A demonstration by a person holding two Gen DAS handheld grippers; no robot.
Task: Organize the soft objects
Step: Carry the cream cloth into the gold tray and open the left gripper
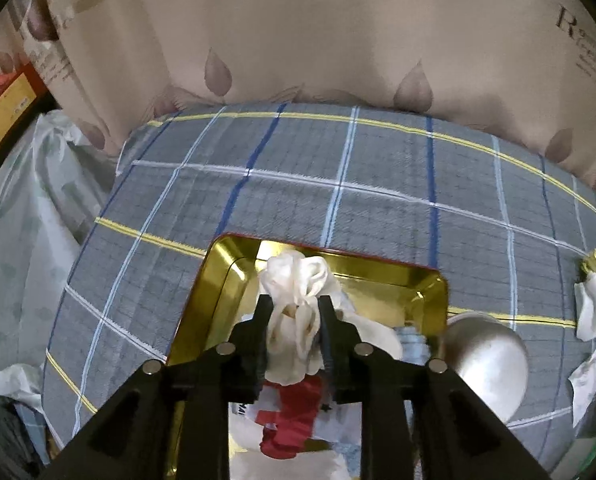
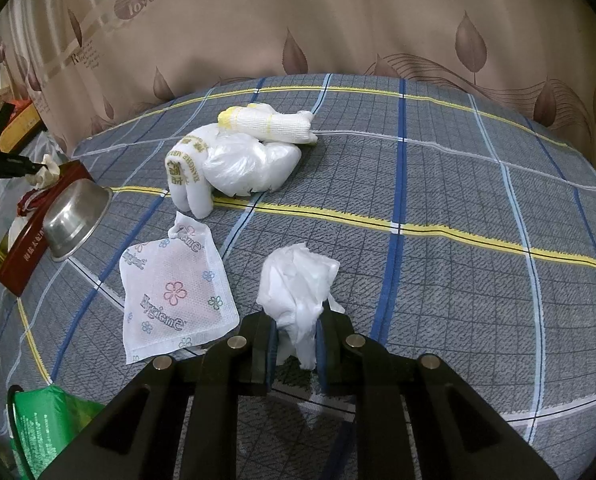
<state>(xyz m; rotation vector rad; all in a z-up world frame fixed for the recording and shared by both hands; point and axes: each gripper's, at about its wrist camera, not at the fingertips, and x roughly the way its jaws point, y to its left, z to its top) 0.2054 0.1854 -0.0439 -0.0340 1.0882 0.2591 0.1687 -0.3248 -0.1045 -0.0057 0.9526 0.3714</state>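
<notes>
Left wrist view: tray [image 1: 226, 276] on bedspread [image 1: 337, 200], curtain [image 1: 298, 40] behind. Crumpled cloth [image 1: 294, 304] over tray, btwn fingers of left gripper [image 1: 296, 312]. Packet [image 1: 294, 420] in tray, nearer cam. Bowl [image 1: 485, 364] just right of tray. Scraps [image 1: 593, 308] far right.

Right wrist view: wad [image 2: 298, 292] btwn fingers of right gripper [image 2: 298, 340], centre front. Sachet [image 2: 174, 292] just left of it. Glove [image 2: 190, 176] behind sachet, touching plastic bag [image 2: 254, 168] to its right; rolled glove pair [image 2: 270, 122] behind both. Bowl [image 2: 78, 216] far left, leaning on box [image 2: 30, 248]. Green bag [image 2: 46, 428] at bottom-left corner.
</notes>
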